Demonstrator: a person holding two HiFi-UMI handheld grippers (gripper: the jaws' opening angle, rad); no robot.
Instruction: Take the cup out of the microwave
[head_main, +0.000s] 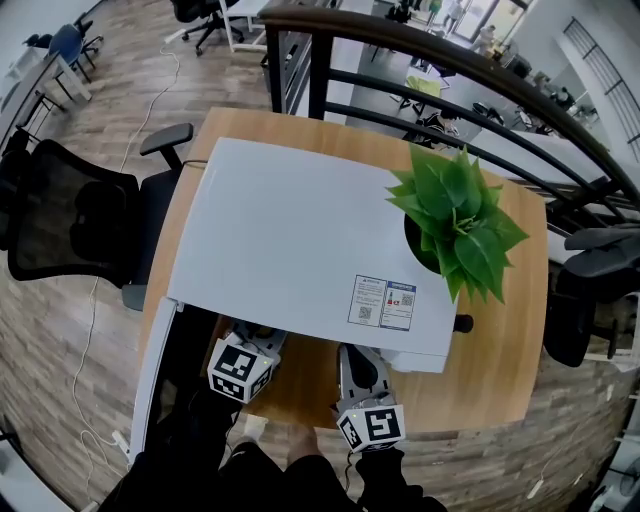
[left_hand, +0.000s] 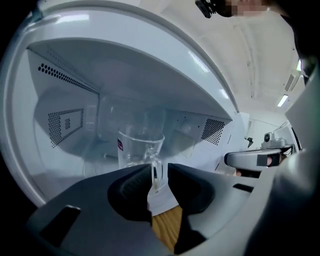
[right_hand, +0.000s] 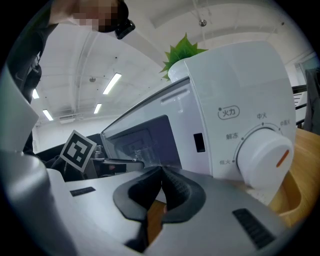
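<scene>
A clear glass cup with a handle stands upright inside the open white microwave. My left gripper reaches into the cavity with the handle between its jaws. The left pad lies against the handle and a sliver of gap shows at the right pad, so it is open. In the head view the left gripper disappears under the microwave's front edge and the cup is hidden. My right gripper hovers shut and empty in front of the control panel, to the right of the left one.
The microwave door hangs open at the left. A white dial sits on the front panel. A potted green plant stands beside the microwave on the round wooden table. Office chairs surround it.
</scene>
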